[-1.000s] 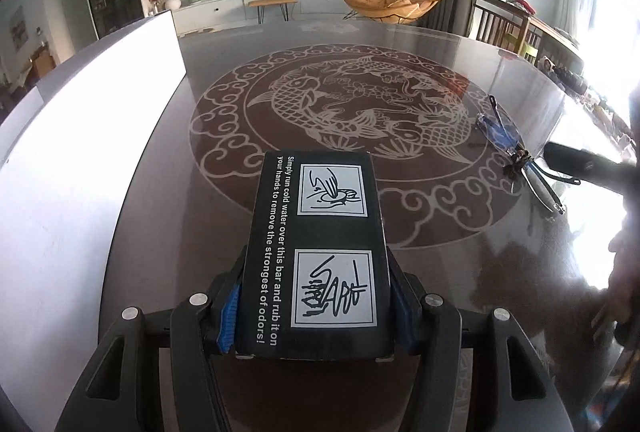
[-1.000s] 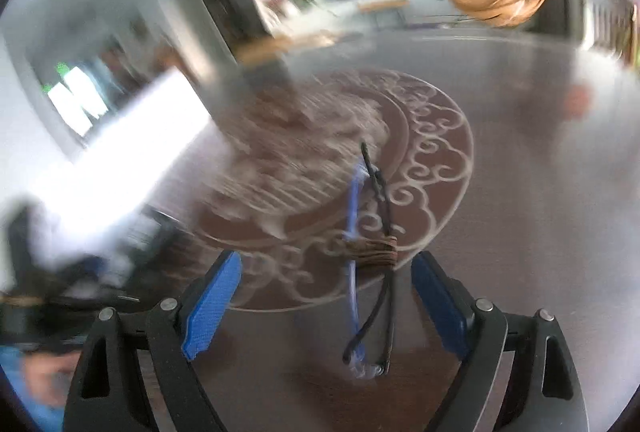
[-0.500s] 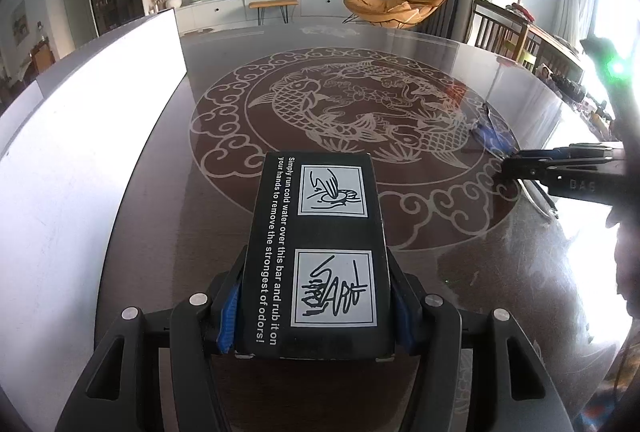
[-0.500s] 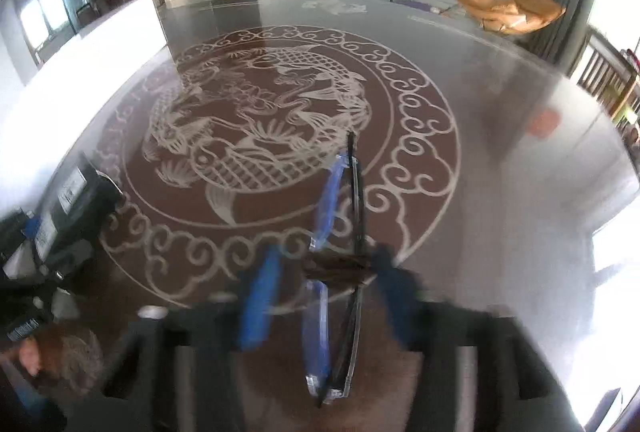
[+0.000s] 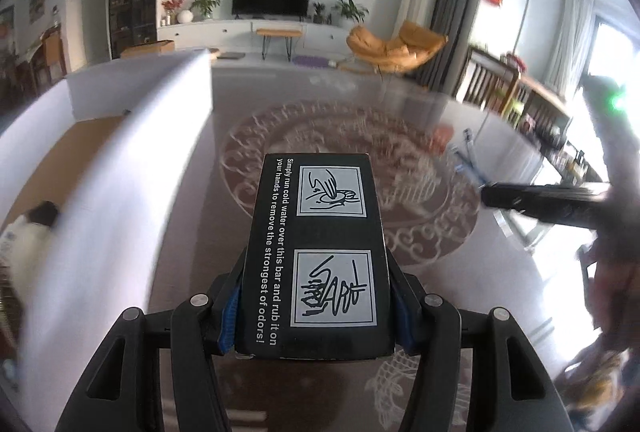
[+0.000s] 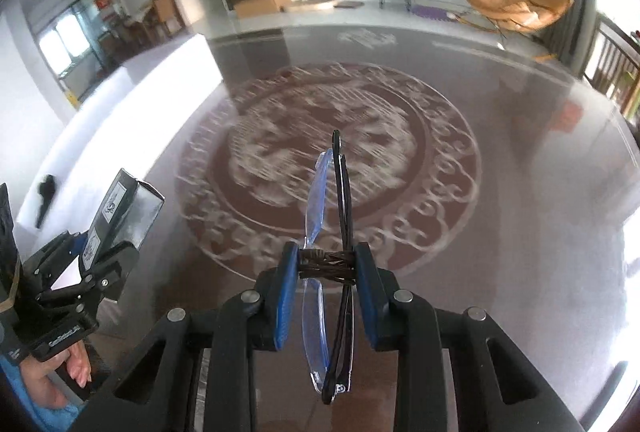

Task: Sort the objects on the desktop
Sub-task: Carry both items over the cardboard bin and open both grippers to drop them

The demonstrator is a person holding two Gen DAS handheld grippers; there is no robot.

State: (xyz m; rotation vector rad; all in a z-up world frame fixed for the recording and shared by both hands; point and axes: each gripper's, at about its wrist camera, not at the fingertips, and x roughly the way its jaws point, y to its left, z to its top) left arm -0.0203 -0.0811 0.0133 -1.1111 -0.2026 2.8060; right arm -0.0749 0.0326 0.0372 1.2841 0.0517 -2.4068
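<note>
Both pickups look done: left gripper (image 5: 316,312) clamps the black box (image 5: 318,252), right gripper (image 6: 326,272) clamps folded glasses (image 6: 330,264); placing remains.

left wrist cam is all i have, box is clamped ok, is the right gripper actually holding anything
Observer: Yes. The right gripper is shut on the folded glasses, pinching them at the brown wrap around their middle.
Operator: are they off the table
Observer: The right wrist view shows them sticking forward over the patterned table; I can't tell the clearance.
Operator: does my box look straight from there
Observer: No. Seen from the right, the black box in the left gripper tilts up and away from the person's hand.
</note>
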